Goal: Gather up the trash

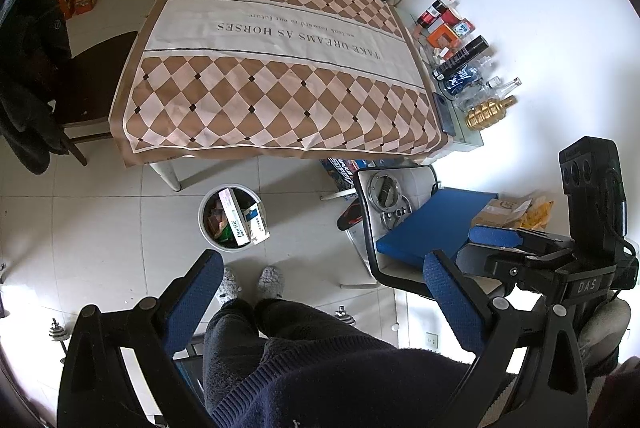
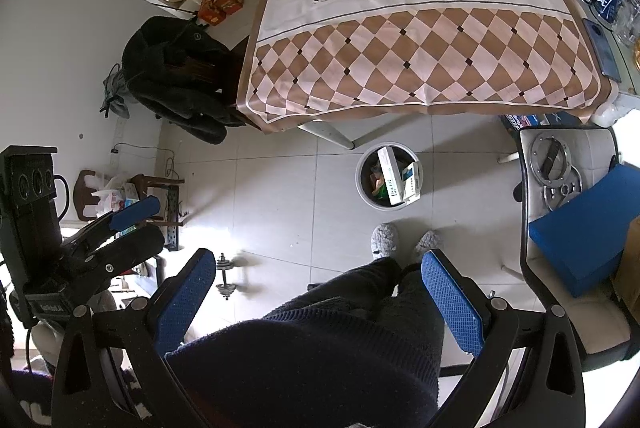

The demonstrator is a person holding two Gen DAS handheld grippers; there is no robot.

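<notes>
Pale floor tiles run under everything, and I take the white bin [image 1: 233, 218] on them as my landmark; it stands just in front of the table leg, with my two slippered feet [image 1: 254, 282] on the near side of it. Behind the bin stands the table [image 1: 276, 68] under a brown-and-cream checked cloth, bare as far as I can see apart from the bottles and boxes [image 1: 460, 60] crowded along its far-right edge and a dark phone [image 1: 445, 112] beside them.

Inside the bin I count two pale cartons standing on end, the long one [image 2: 390, 176] lettered in green and a shorter one [image 2: 412, 180] leaning against it, with crumpled wrappers [image 2: 376, 180] beneath that I cannot count. Such cartons look light and stiff but easy to crush; I would judge the best hold across the narrow faces, near the middle, with gentle pressure. The wrappers should be soft and slippery, better pinched at a fold.

My left gripper [image 1: 324, 296] is spread wide with nothing between its blue pads, held above my legs on the near side of the bin. My right gripper [image 2: 320, 292] is likewise spread and bare. To the right of the bin a white chair [image 2: 568, 148] carries one blue box [image 2: 580, 240] and several round metal plates [image 2: 554, 168].

No loose trash shows on the table or the tiles around the bin, so the collecting looks close to done.
</notes>
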